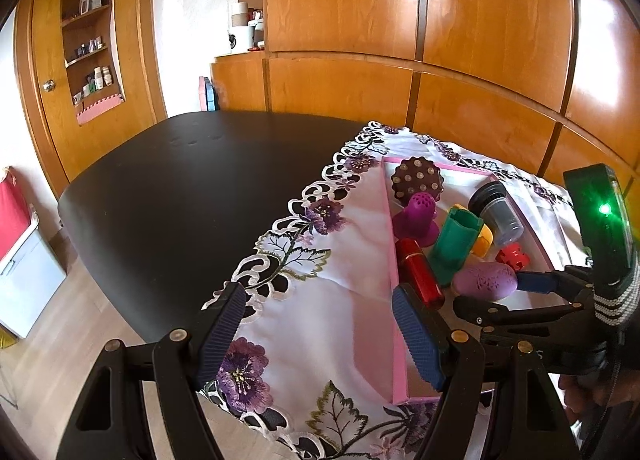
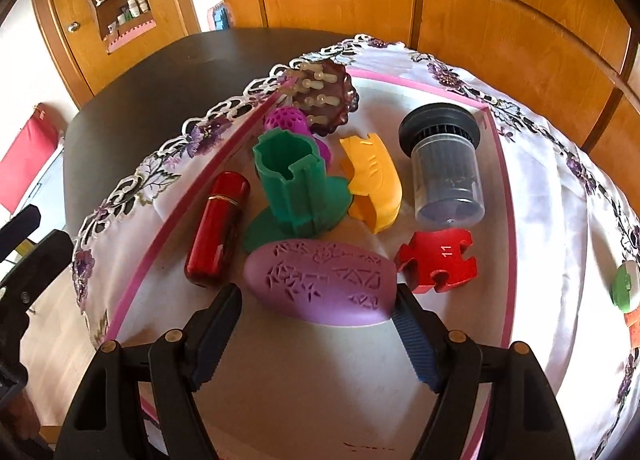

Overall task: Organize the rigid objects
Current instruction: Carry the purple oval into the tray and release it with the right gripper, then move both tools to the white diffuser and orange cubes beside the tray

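Now, purple egg (image 2: 326, 284): lying in pink tray (image 2: 505, 195), six o'clock among the pieces, beside red puzzle piece (image 2: 438, 260).
Right gripper (image 2: 316, 324): jaws wide, flanking the egg; contact unclear.
Left gripper (image 1: 320, 336): jaws wide, empty, over tray edge.
Handling: likely stiff, light, smooth-curved; grip across the middle.

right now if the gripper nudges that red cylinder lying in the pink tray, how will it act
The red cylinder lies on its side, so it would probably roll, likely until it meets the pink tray rim or the green holder. Its glossy surface looks slippery for the pads. It appears rigid, so it should not bend.
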`<move>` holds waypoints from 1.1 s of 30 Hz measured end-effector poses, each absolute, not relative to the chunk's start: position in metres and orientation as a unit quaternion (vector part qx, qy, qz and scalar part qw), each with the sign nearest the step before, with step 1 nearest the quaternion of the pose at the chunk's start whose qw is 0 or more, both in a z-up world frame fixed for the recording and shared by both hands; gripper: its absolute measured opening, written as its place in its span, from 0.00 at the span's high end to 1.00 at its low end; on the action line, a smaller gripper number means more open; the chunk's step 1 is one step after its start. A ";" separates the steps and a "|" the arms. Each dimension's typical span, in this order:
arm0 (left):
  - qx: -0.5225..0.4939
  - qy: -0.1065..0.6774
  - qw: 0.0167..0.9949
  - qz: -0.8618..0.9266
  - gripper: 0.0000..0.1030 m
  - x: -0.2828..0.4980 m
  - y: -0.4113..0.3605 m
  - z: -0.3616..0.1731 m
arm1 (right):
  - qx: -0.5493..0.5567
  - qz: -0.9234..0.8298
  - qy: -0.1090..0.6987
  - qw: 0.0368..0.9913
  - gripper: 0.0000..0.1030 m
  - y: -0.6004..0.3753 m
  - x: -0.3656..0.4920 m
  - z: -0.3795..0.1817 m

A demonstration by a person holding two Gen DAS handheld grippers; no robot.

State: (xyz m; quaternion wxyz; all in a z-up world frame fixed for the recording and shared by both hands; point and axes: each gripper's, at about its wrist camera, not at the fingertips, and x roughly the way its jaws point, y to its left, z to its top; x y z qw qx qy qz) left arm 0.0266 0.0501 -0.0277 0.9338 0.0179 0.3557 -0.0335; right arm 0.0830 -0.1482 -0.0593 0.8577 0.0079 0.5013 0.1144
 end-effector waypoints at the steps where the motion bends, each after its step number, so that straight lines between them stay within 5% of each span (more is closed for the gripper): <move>1: 0.019 0.356 0.934 -0.034 0.26 0.026 0.049 -0.027 | 0.009 0.114 0.500 0.858 0.25 -0.148 0.082 -0.058; 33: 0.070 0.351 0.927 -0.112 0.26 0.020 -0.010 -0.015 | 0.021 -0.014 0.414 0.910 0.25 -0.284 0.045 0.008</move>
